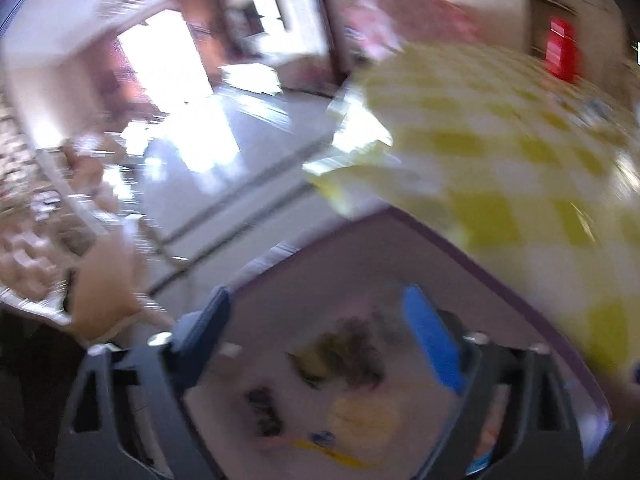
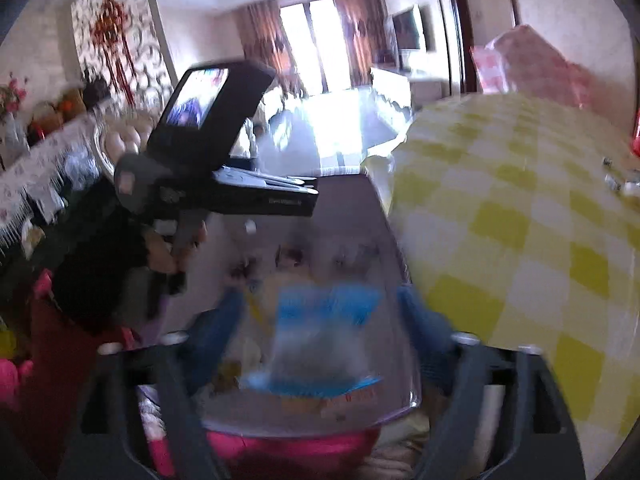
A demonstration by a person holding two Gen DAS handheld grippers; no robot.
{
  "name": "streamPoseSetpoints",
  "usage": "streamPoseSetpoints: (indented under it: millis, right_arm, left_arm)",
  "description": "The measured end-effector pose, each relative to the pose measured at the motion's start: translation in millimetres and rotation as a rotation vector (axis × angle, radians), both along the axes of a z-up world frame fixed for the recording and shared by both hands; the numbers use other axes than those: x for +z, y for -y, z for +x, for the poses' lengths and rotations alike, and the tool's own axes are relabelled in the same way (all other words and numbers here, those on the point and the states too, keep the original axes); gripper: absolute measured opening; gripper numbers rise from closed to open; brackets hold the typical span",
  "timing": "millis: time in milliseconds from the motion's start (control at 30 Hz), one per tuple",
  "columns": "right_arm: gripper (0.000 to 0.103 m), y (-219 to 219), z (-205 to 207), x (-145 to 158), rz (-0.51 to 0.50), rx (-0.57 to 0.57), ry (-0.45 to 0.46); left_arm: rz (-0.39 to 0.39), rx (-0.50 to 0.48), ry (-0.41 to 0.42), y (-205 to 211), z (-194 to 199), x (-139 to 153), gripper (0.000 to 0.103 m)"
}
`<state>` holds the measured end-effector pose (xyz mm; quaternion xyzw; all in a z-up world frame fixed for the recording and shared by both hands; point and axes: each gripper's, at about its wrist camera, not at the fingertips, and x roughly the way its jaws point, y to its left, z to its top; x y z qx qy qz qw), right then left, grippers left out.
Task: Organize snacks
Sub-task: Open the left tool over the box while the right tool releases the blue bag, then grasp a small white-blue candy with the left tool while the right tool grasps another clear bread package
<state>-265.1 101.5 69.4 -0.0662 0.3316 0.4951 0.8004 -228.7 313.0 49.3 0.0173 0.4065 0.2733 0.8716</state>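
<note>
A clear storage bin with a purple rim (image 1: 440,240) (image 2: 320,424) stands beside the table and holds several snack packets (image 1: 344,360). In the left wrist view my left gripper (image 1: 320,326) hangs over the bin, jaws wide apart with nothing between them. My right gripper (image 2: 322,320) is also over the bin. A blurred blue-and-white snack packet (image 2: 324,332) lies between its fingers, apart from both pads. The right wrist view also shows the left gripper (image 2: 296,188), a black body with a lit screen, at the bin's far edge. Both views are motion-blurred.
A table under a yellow-and-white checked cloth (image 1: 500,160) (image 2: 520,200) fills the right side, with a pink bag (image 2: 532,60) at its far end and small items (image 2: 616,184) near its right edge. A hand (image 1: 100,280) shows at left. Something pink (image 2: 280,448) lies below the bin.
</note>
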Motion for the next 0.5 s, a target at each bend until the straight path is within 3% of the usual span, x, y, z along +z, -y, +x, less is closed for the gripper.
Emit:
streamPoseSetpoints:
  millis: [233,367,500]
  right_arm:
    - [0.084,61,42,17,0.004,-0.218,0.054]
    - [0.087,103,83,16,-0.066,-0.372,0.058]
    - [0.088,152,137,11,-0.096,-0.531,0.005]
  left_arm:
    - [-0.003,0.018,0.188,22,-11,34,0.099]
    - [-0.164,-0.153,0.244,66,22,59,0.101]
    - [-0.374,-0.357,0.235,124,99,81,0.101]
